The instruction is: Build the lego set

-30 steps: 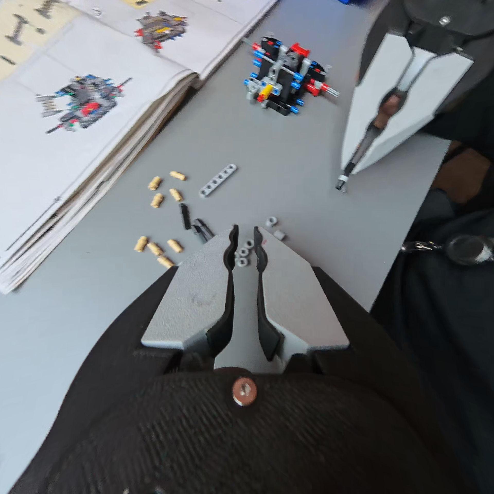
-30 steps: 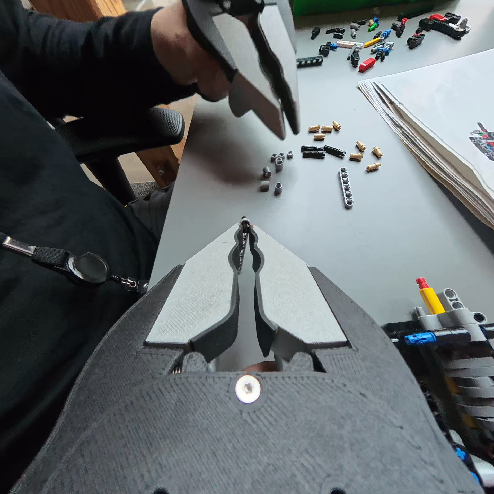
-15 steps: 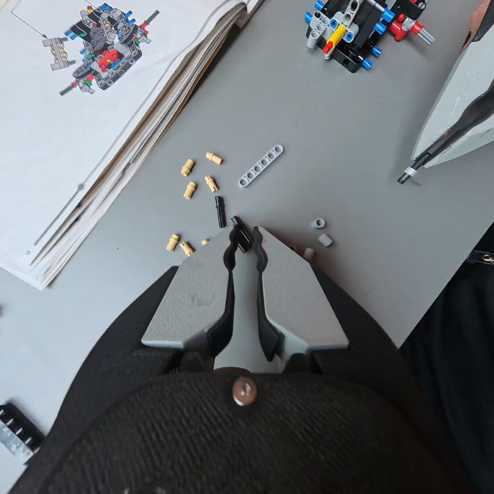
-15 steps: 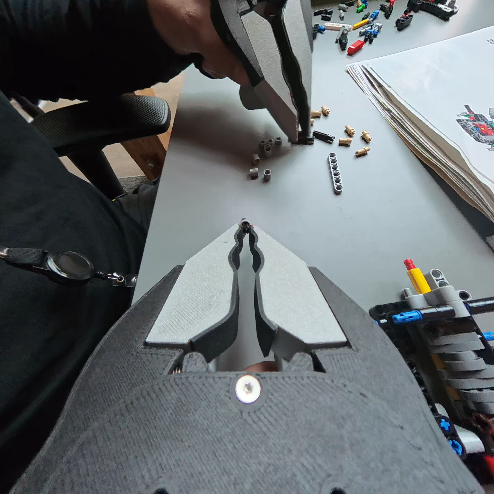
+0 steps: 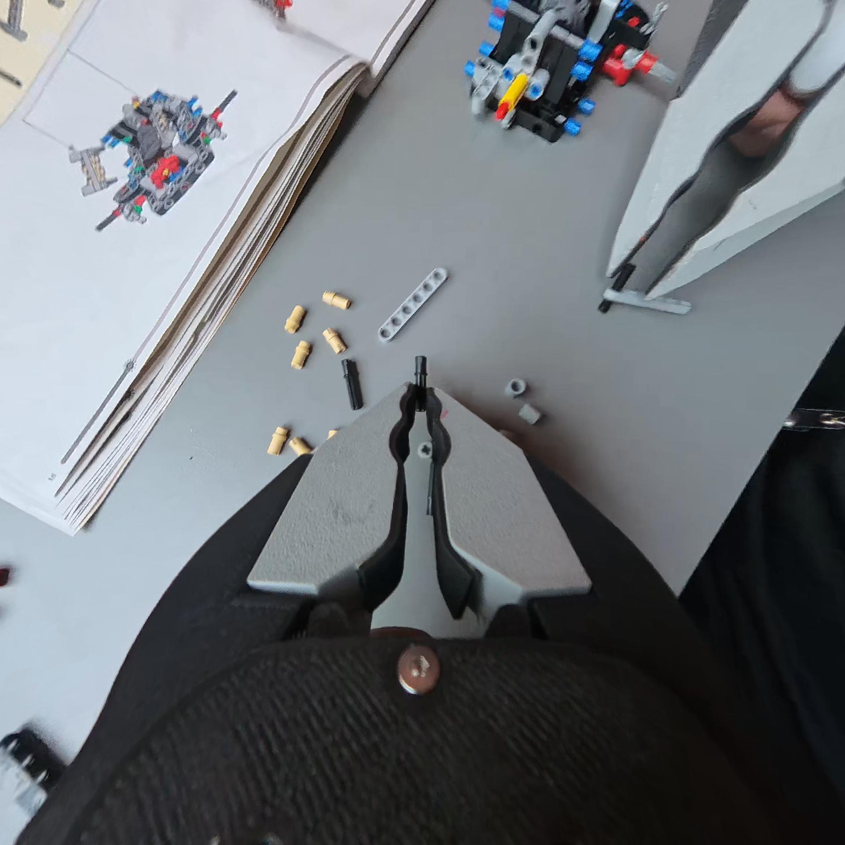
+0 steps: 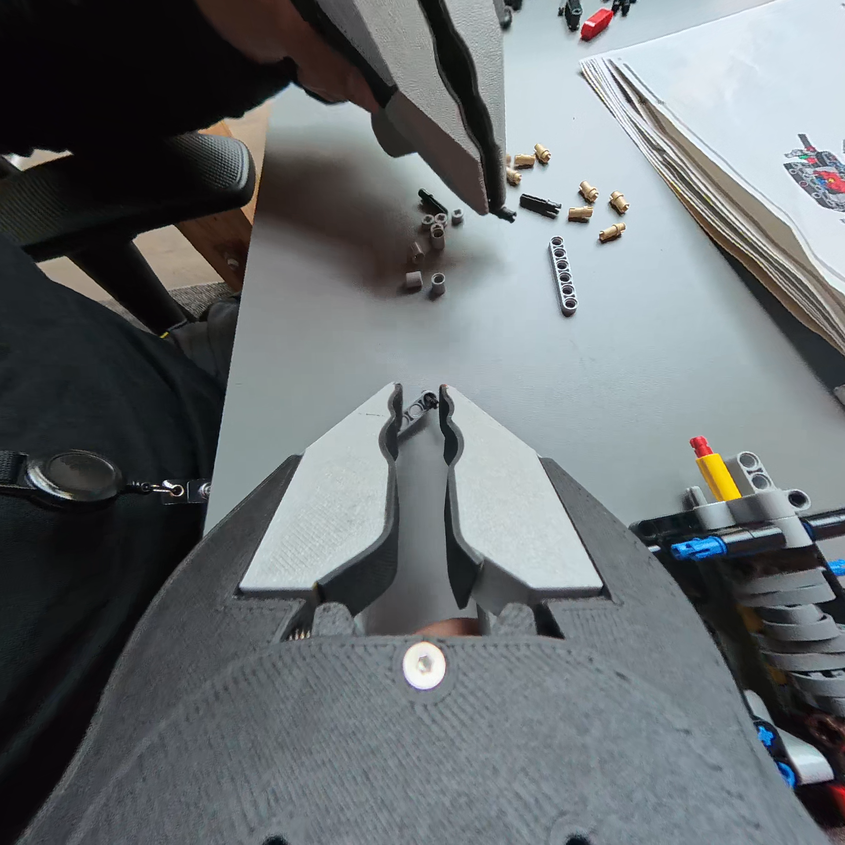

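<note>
My left gripper (image 5: 419, 393) is shut on a black pin (image 5: 419, 371) that sticks out past its tips, just above the grey table (image 5: 503, 219). In the right wrist view the left gripper (image 6: 496, 208) comes down from the top with the pin (image 6: 506, 213) at its tip. My right gripper (image 6: 420, 393) is open, and a short grey beam with a black pin (image 6: 414, 414) lies on the table between its fingers. That beam also shows in the left wrist view (image 5: 649, 304), under the right gripper (image 5: 628, 279). The partly built model (image 5: 544, 77) stands at the far side, beside my right gripper (image 6: 768, 571).
An open instruction booklet (image 5: 183, 183) covers the left. Loose on the table lie tan pins (image 5: 336, 340), a long grey beam (image 5: 413, 305), another black pin (image 5: 351, 383) and grey bushes (image 5: 516, 387). The table edge runs along the right, next to a person in black clothes (image 6: 91, 366). My hands' fingertips stand some 11 cm from each other.
My left gripper closed on a black pin and lifted it off the table. My right gripper opened and let go of the short grey beam, which now lies on the table.
</note>
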`<state>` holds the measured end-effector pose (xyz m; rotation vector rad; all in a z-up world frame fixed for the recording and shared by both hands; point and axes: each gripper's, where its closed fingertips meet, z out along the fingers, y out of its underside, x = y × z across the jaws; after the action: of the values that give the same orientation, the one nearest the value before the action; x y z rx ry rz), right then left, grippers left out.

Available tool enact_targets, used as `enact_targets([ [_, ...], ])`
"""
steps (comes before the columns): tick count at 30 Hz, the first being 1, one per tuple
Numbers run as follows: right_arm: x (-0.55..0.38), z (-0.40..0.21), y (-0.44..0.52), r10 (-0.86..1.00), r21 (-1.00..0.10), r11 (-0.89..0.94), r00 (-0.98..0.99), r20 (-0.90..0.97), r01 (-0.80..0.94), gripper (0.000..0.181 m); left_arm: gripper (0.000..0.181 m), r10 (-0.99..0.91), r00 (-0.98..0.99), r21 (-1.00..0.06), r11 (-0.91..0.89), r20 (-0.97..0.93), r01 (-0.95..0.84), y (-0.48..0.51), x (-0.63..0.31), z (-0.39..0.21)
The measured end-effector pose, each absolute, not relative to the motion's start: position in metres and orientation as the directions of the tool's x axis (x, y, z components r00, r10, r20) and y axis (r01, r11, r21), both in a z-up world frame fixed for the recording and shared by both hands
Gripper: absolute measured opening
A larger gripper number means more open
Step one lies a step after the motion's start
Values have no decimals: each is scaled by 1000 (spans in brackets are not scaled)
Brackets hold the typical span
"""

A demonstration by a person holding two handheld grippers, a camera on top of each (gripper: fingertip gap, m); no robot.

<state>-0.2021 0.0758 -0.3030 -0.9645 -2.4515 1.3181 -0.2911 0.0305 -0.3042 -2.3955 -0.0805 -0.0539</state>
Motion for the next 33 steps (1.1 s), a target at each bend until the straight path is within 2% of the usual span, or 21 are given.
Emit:
enact_targets([
  [1, -202, -301, 76, 626, -807, 376, -767, -141, 456, 14, 1, 12, 998, -704, -708, 69, 57, 33, -285, -299],
  [4, -200, -296, 80, 622, -822, 327, -761, -184, 466, 16, 1, -87, 994, -761, -649, 73, -1, 40, -262, -287],
  [7, -199, -295, 86, 634, -819, 306, -745, -205, 486, 18, 1, -146, 986, -765, -643, 86, -28, 45, -241, -288],
  [18, -183, -284, 87, 643, -858, 300, -753, -141, 417, 13, 1, -279, 928, -794, -607, 247, 29, 62, -191, -282],
  [25, -176, -274, 69, 591, -883, 289, -795, -140, 370, 10, 1, -340, 921, -837, -547, 191, -28, 70, -173, -273],
  [27, -175, -272, 67, 581, -896, 278, -803, -130, 346, 3, 1, -358, 916, -860, -510, 181, -29, 71, -170, -266],
  [33, -174, -259, 65, 569, -920, 222, -809, -145, 322, 1, 1, -366, 914, -885, -465, 175, -17, 73, -168, -258],
])
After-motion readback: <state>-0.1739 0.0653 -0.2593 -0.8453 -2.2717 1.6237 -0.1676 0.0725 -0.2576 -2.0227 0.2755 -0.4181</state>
